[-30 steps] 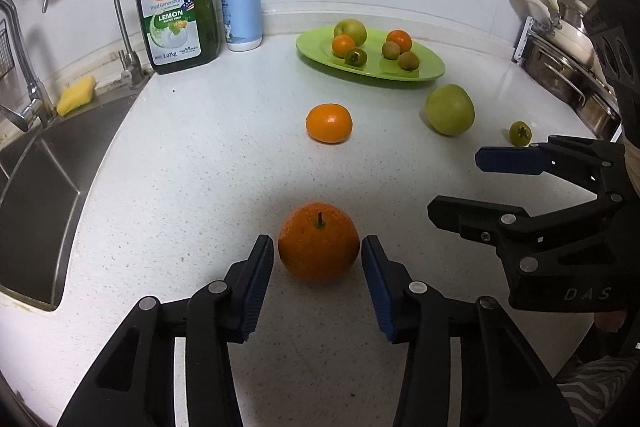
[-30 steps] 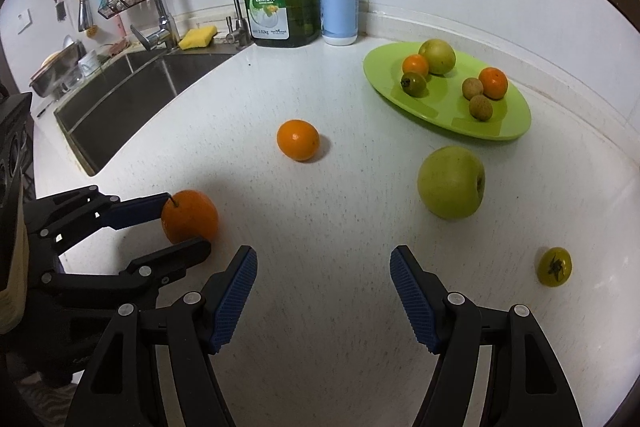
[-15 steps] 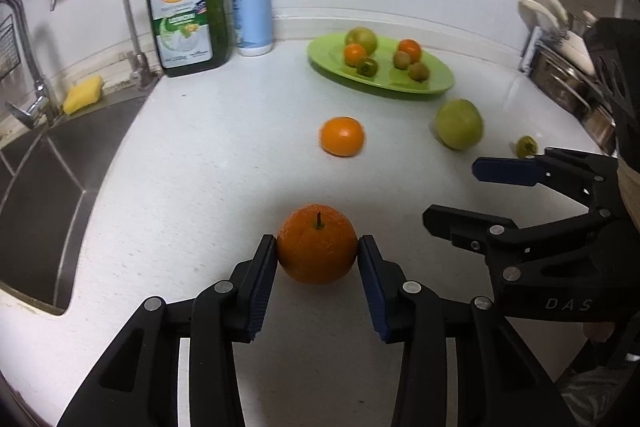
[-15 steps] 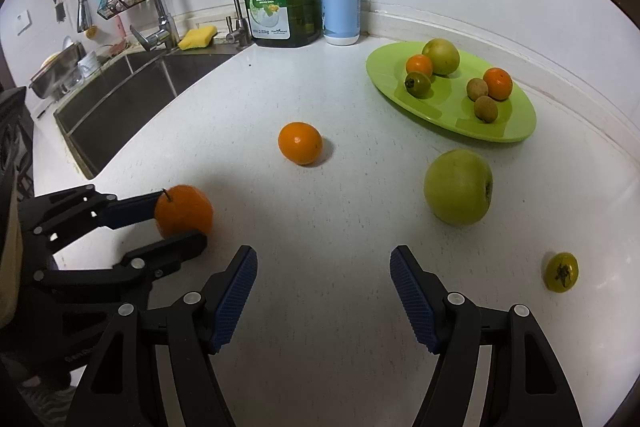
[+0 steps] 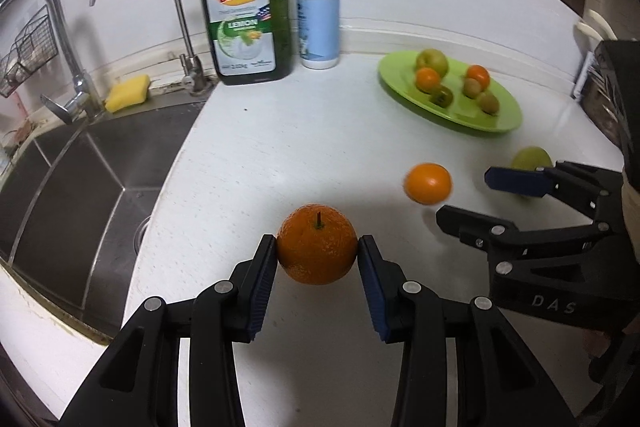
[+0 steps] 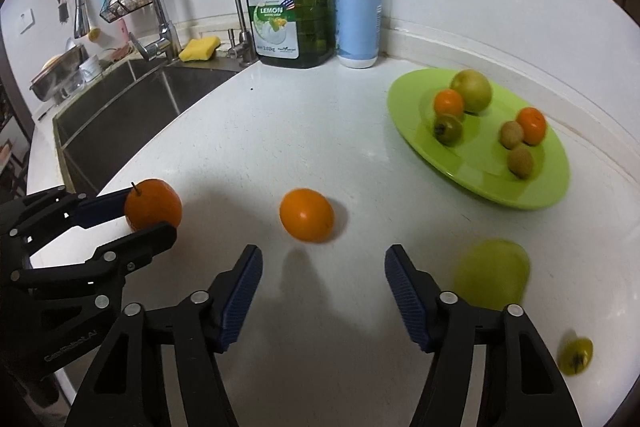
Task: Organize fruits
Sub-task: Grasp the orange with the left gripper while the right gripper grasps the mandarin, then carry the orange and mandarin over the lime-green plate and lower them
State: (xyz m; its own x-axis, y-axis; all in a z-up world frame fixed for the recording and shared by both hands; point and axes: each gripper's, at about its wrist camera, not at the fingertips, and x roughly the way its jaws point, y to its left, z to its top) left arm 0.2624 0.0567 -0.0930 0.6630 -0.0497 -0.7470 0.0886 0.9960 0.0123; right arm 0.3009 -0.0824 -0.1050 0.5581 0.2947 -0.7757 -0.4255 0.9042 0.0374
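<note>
Stemmed orange sits clamped between the left claw pads, apparently just above the table: pick-up step. Right claw is empty, jaws just narrowing, small orange directly ahead. Next: carry to green plate, beyond and right.

Your left hand-held gripper points steeply downward, both blue pads pressed against the stemmed orange. Your right hand-held gripper, just beside it, angles down too; its jaws have just been closing with nothing between them.
</note>
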